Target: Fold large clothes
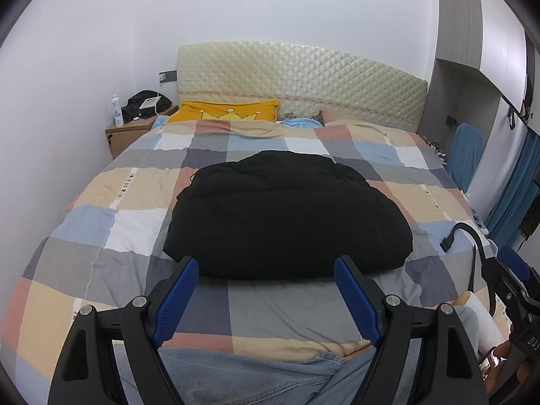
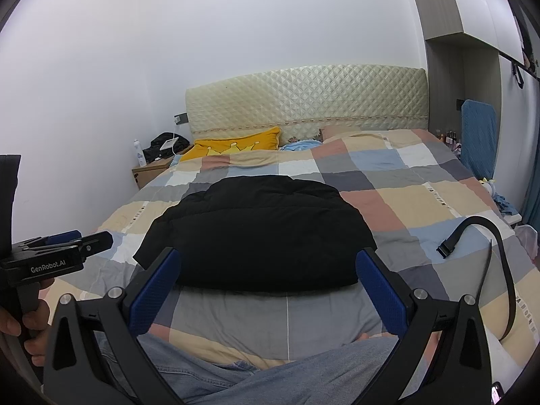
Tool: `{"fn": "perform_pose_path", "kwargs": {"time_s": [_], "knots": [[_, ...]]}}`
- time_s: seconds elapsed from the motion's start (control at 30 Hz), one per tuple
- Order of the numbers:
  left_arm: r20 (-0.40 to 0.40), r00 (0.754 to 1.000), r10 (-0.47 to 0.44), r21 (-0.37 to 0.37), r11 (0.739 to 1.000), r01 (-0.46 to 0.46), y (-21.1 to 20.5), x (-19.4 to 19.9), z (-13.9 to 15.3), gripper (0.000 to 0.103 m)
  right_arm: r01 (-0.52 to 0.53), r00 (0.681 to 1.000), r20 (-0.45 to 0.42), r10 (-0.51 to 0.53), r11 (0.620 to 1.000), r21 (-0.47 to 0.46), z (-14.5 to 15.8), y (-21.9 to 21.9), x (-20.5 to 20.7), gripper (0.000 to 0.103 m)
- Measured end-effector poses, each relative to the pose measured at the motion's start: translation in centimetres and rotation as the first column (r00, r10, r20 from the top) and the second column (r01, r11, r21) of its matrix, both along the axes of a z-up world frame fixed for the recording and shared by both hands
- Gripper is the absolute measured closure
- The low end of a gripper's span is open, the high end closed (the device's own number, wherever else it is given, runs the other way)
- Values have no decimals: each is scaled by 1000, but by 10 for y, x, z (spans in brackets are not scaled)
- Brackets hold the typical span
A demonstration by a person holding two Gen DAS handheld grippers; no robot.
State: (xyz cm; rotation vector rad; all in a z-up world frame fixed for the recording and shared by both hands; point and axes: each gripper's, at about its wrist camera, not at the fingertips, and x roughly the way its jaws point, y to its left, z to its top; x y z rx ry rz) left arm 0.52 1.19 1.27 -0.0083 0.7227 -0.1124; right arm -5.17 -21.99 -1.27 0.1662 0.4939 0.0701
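While both grippers hang back over the person's jeans-clad lap, the black padded jacket lies on the bed's checked quilt, roughly centred, already bundled into a thick rounded slab. It sits straight ahead of both sets of fingers, near hem edge closest, not touched by either.

Left gripper: fingers spread wide, nothing between them, tips just short of the jacket's near edge. Right gripper: same, fingers released and empty, tips framing the near edge from its own view. Blue pads are bare on both.

Key relation: the jacket's long axis looks to run away from the person toward the headboard, though fisheye makes it hard to be sure; the near edge runs left-right across both grippers. The near-left corner pokes out as a loose flap on the left side. Neither gripper is clearly nearer; each faces its own end of the near edge, so a two-handed grab of that edge seems likely, left on the left corner, right on the right.

Judgement: the fold seems partly done or nearly finished, as no sleeves show loose. Puffy fabric may spring back or slip from a shallow pinch.

Also there: a yellow pillow at the bed head, a nightstand at far left, and a black strap on the quilt at right, well apart from the jacket.
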Motion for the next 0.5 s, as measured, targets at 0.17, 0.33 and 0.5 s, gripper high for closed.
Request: {"fn": "perform_pose_path", "kwargs": {"time_s": [0.17,0.33,0.5], "knots": [[-1,1000,0,3,1000,0,0,0,0,21,4,1000,3,-4,1000,0,0,-1,-1,0],[-6,1000,3,15,1000,-3,-1,2,-1,21,4,1000,1,-4,1000,-3,-2,-3,-1,0],[7,1000,5,54,999,-6,-10,1,1,21,5,1000,-25,-5,1000,-4,-5,-7,5,0]]}}
